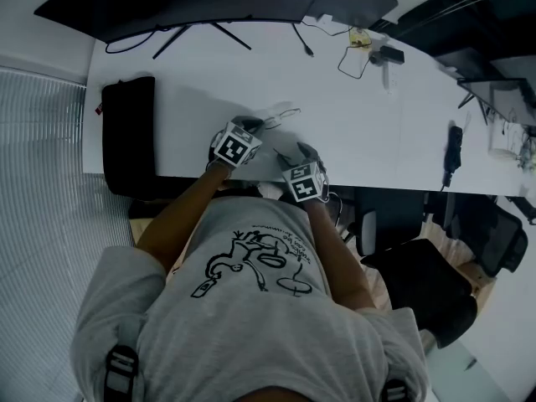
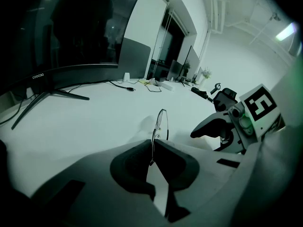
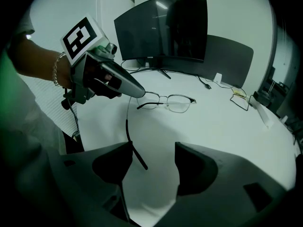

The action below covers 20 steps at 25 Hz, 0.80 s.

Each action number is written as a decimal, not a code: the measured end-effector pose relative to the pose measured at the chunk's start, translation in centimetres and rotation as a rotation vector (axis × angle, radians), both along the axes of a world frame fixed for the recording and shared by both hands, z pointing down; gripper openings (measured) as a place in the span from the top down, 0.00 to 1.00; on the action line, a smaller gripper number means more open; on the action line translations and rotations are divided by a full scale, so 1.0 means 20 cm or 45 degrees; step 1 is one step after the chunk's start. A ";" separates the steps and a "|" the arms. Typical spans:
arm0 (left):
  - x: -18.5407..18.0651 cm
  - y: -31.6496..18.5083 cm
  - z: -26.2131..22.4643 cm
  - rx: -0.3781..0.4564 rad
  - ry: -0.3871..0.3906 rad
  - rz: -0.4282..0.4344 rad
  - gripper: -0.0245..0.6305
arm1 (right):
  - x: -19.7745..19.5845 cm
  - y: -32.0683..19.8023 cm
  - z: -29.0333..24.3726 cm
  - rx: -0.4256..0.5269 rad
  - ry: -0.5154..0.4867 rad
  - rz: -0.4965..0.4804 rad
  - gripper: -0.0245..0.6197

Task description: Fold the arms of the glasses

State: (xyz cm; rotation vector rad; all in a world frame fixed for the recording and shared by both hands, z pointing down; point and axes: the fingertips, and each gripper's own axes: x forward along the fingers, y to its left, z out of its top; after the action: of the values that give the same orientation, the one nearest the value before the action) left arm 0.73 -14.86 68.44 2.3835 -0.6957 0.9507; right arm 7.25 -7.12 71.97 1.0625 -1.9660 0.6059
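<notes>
Left hand-held gripper (image 2: pixel 152 143): your jaws are pinched together on one frame corner of the glasses (image 3: pixel 170 100), which sit near the front edge of the white table (image 3: pixel 222 126). Right hand-held gripper (image 3: pixel 154 148): your jaws stand apart, with the unfolded temple arm (image 3: pixel 129 131) reaching between them, tip nearest the left jaw.
</notes>
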 end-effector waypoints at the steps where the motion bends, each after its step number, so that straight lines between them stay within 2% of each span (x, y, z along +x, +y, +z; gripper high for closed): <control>1: 0.00 0.00 0.00 -0.004 -0.002 0.004 0.91 | 0.01 -0.01 0.00 0.001 -0.002 0.009 0.51; 20: 0.01 0.06 0.00 -0.016 0.001 0.077 0.91 | 0.13 -0.09 0.00 0.011 0.017 0.068 0.52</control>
State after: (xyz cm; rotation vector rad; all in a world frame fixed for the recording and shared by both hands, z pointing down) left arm 0.88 -13.56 68.42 2.4062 -0.6189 0.9758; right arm 9.83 -8.92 71.92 1.1244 -1.9359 0.6183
